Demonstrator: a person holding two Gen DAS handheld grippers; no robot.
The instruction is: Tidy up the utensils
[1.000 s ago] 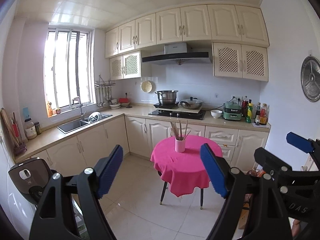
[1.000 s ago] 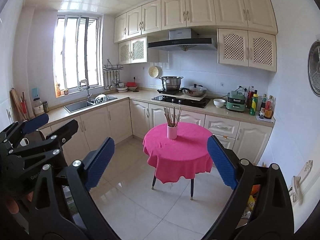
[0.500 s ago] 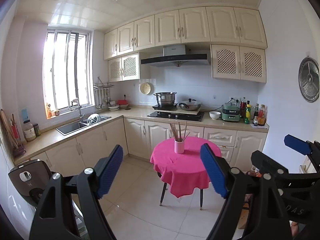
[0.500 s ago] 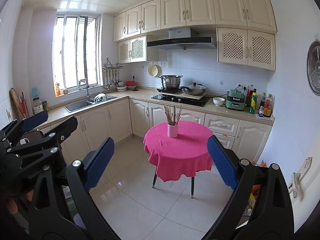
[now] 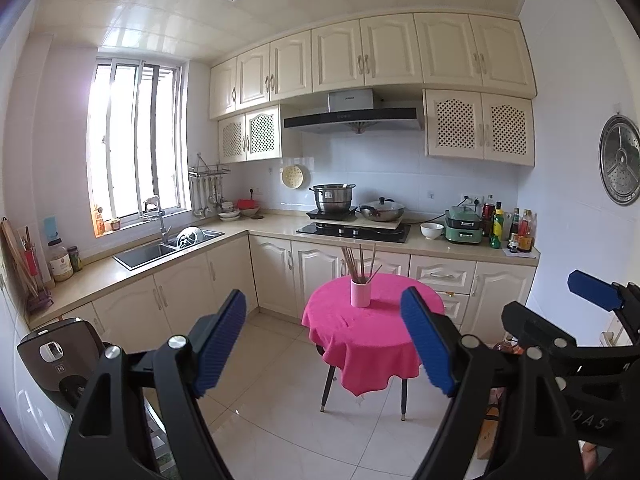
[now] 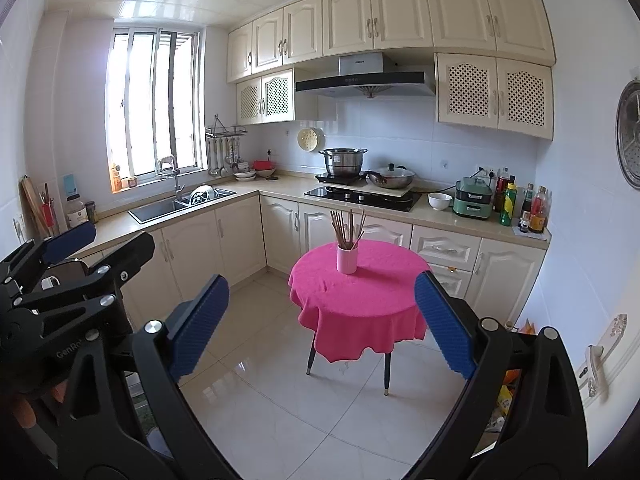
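Observation:
A pink cup [image 5: 360,293] holding several brown chopsticks [image 5: 357,259] stands on a small round table with a pink cloth [image 5: 372,336] in the middle of the kitchen floor. It also shows in the right wrist view, cup [image 6: 346,259] and cloth [image 6: 360,300]. My left gripper [image 5: 326,342] is open and empty, well short of the table. My right gripper [image 6: 322,324] is open and empty too, at a similar distance. Each gripper shows at the edge of the other's view.
An L-shaped counter runs behind the table with a sink [image 5: 160,249], a hob with a pot [image 5: 333,197] and a wok [image 5: 382,211], a white bowl [image 5: 432,230] and bottles [image 5: 516,228]. Ladles hang on a rack [image 5: 206,190]. A dark appliance [image 5: 56,364] stands at the left.
Both views have drifted slightly back and upward, so the table sits a little lower and farther. Both grippers stay open and empty.

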